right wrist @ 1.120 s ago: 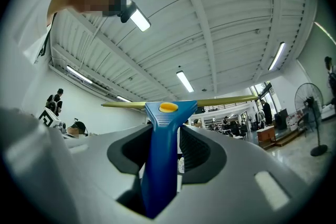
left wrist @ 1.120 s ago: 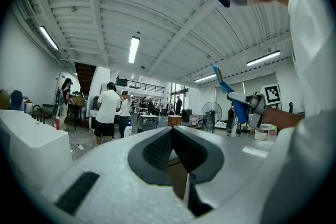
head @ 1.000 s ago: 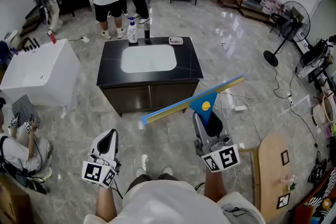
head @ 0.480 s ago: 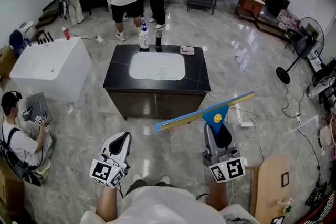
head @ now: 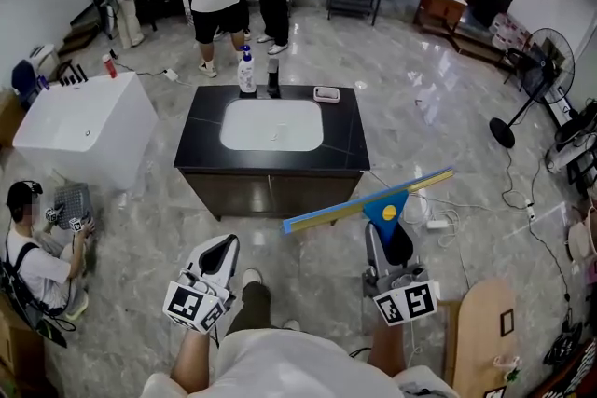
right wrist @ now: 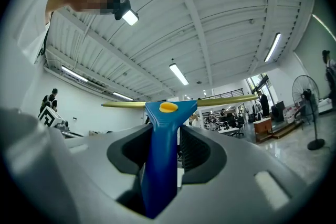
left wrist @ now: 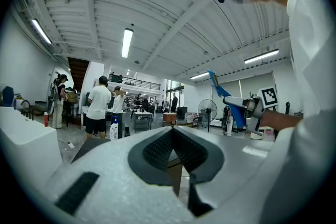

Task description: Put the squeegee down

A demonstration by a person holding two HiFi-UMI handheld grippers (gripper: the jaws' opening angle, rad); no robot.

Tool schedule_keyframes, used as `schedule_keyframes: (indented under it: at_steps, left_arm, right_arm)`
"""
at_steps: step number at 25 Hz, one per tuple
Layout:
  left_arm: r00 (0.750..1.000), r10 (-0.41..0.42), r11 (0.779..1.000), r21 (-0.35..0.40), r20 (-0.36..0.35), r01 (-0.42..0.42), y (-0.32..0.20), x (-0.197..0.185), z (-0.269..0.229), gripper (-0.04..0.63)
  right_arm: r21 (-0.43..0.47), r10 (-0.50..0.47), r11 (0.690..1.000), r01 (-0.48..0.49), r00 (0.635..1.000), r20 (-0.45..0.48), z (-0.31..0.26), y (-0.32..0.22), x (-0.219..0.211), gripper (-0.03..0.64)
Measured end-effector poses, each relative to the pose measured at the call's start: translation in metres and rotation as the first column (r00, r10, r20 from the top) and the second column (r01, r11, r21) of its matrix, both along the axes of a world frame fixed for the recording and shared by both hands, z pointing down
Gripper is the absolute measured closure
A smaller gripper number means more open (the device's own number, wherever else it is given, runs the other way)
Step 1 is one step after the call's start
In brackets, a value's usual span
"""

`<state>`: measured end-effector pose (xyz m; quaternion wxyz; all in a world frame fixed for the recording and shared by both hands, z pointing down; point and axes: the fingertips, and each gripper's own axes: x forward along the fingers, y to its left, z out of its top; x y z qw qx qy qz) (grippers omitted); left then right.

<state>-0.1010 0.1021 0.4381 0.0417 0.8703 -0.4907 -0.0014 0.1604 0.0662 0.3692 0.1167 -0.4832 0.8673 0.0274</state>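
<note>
Two grippers are out ahead of us, and only one has work. The right gripper (head: 387,236) is clamped on the blue handle of the squeegee (head: 347,208). In the right gripper view both pads press the handle's flanks low down, so the long yellow-edged blade stands clear above the jaws. We judge the low grip lets the blade reach a surface before the gripper does. The blade runs crosswise and slightly tilted, with its right end higher in the head view.

The squeegee touches nothing else. It hangs in the air above the floor, on the near side of the black counter (head: 346,140), off that counter's front right corner. The blade's left tip seems to overlap the cabinet front below the counter's near edge. From this steep angle we cannot be sure how much room is left.

The left gripper (head: 222,249) has its jaws together on nothing and is held low beside us, probably just to keep out of the way.

A white basin (head: 271,125) fills the counter's middle, and a pump bottle (head: 246,70) and a small dish (head: 326,94) sit along its far edge. That leaves the bare strip at the right edge as the likeliest landing place.
</note>
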Motion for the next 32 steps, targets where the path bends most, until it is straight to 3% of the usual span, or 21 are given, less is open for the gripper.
schedule_keyframes:
  at_steps: [9,22,25,32]
  left_arm:
    - [0.998,0.054,0.998,-0.012,-0.04,-0.054,-0.109,-0.022,0.014,0.595]
    - [0.997,0.034,0.999,-0.002,-0.068,-0.034,-0.288,-0.126,0.01,0.595]
    - [0.996,0.056,0.998,-0.029,-0.073,-0.059,-0.31,-0.124,0.018,0.595]
    - [0.994,0.096,0.993,-0.071,-0.057,-0.1,-0.348,-0.077,0.027,0.595]
  right_arm:
    - [-0.022,0.057,0.998,-0.057,0.998,-0.019,0.008,-0.091,-0.025,0.449]
    - [-0.021,0.087,0.996,-0.088,0.995,-0.049,0.003,-0.271,-0.112,0.449]
    - [-0.044,0.108,0.993,-0.111,0.993,-0.055,0.01,-0.291,-0.112,0.449]
    - [-0.098,0.107,0.989,-0.113,0.992,-0.063,0.034,-0.33,-0.084,0.449]
